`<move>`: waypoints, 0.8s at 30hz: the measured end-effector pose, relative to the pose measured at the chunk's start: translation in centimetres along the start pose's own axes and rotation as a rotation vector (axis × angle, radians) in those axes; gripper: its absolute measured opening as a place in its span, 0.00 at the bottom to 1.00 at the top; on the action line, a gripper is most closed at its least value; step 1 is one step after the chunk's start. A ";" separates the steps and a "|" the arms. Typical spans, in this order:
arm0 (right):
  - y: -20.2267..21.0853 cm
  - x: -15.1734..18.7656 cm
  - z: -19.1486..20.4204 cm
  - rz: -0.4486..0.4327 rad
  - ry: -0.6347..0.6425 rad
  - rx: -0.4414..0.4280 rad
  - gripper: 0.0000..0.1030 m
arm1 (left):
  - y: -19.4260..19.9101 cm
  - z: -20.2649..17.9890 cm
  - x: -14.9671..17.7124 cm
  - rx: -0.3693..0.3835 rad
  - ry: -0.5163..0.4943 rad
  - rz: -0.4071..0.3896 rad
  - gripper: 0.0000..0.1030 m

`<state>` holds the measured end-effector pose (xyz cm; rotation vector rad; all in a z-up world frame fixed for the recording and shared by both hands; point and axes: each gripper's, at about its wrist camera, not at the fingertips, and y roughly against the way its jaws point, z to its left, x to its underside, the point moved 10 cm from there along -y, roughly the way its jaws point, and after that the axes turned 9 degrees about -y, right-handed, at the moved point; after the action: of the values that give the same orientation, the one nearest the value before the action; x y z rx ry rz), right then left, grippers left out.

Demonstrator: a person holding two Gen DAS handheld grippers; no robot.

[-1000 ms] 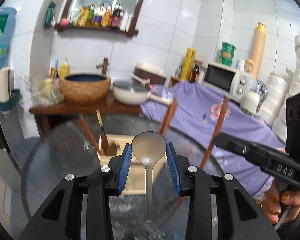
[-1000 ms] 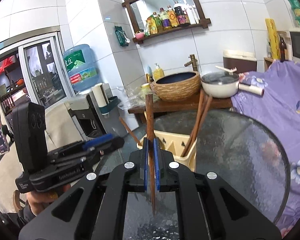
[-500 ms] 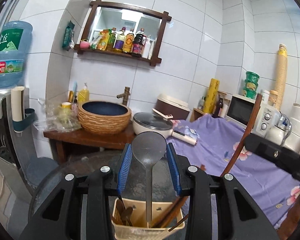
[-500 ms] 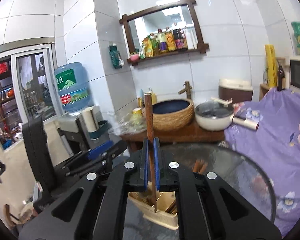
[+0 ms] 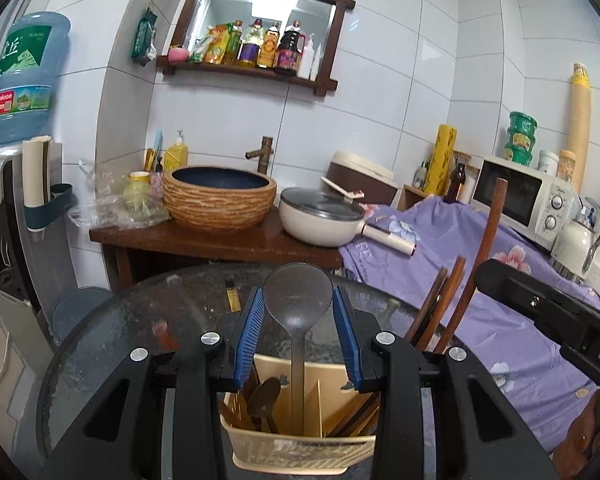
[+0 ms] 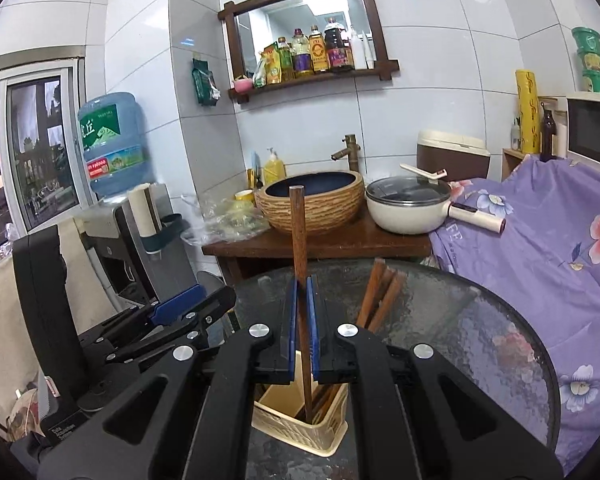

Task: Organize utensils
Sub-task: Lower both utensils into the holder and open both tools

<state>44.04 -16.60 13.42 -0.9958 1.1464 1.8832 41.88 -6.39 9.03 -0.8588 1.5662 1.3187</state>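
My left gripper [image 5: 298,336] is shut on a grey spoon [image 5: 297,300], bowl up, with its handle reaching down into the middle compartment of the beige utensil caddy [image 5: 296,446]. My right gripper [image 6: 302,320] is shut on a brown wooden chopstick [image 6: 299,236], held upright with its lower end inside the caddy [image 6: 300,420]. Other chopsticks [image 6: 380,296] lean in the caddy's right compartment. Wooden spoons [image 5: 262,400] sit in its left compartment. The right gripper also shows at the right of the left wrist view [image 5: 548,316].
The caddy stands on a round glass table [image 6: 460,320]. Behind it is a wooden counter with a woven basin [image 5: 220,200] and a white pan [image 5: 320,216]. A purple floral cloth [image 6: 540,240] covers the right side. A water dispenser [image 6: 112,208] stands left.
Both grippers have come down over the caddy: the spoon handle and the chopstick tip now reach into its compartments. Both stay shut on their utensils.
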 end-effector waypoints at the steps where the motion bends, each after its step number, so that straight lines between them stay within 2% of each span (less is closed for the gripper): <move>1: -0.2 0.4 -0.2 0.007 0.000 0.004 0.05 | -0.2 0.0 0.4 0.000 -0.005 0.007 0.34; 10: -0.7 3.6 -1.5 0.041 0.000 0.029 0.06 | -1.0 0.0 4.2 -0.001 -0.037 0.080 0.34; 12: -0.9 4.2 -1.8 0.053 -0.006 0.026 0.06 | -1.0 0.0 4.6 -0.002 -0.043 0.089 0.40; 13: -1.0 4.4 -1.9 0.056 -0.007 0.026 0.08 | -1.0 0.1 4.7 -0.002 -0.042 0.090 0.51; 14: -0.7 4.6 -2.2 0.044 -0.011 0.036 0.14 | -0.7 0.1 4.7 -0.001 -0.038 0.083 0.59; 15: -0.5 4.6 -2.3 0.036 -0.012 0.040 0.21 | -0.4 0.1 4.6 0.007 -0.036 0.074 0.60; 16: -0.1 4.5 -2.5 0.021 -0.018 0.044 0.35 | -0.2 0.0 4.5 0.005 -0.038 0.066 0.61; 17: 0.2 4.4 -2.7 0.006 -0.027 0.045 0.43 | 0.3 0.0 4.3 -0.005 -0.048 0.055 0.61; 21: 2.3 3.8 -3.1 -0.040 -0.048 0.043 0.45 | 1.9 -0.1 3.8 0.012 -0.048 0.021 0.71; 24: 3.6 4.3 -3.5 -0.051 -0.068 0.043 0.60 | 3.7 0.1 3.7 0.021 -0.042 -0.011 0.80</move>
<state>39.84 -20.35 9.97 -0.9226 1.1069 1.8304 37.21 -5.43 6.95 -0.8205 1.5384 1.3023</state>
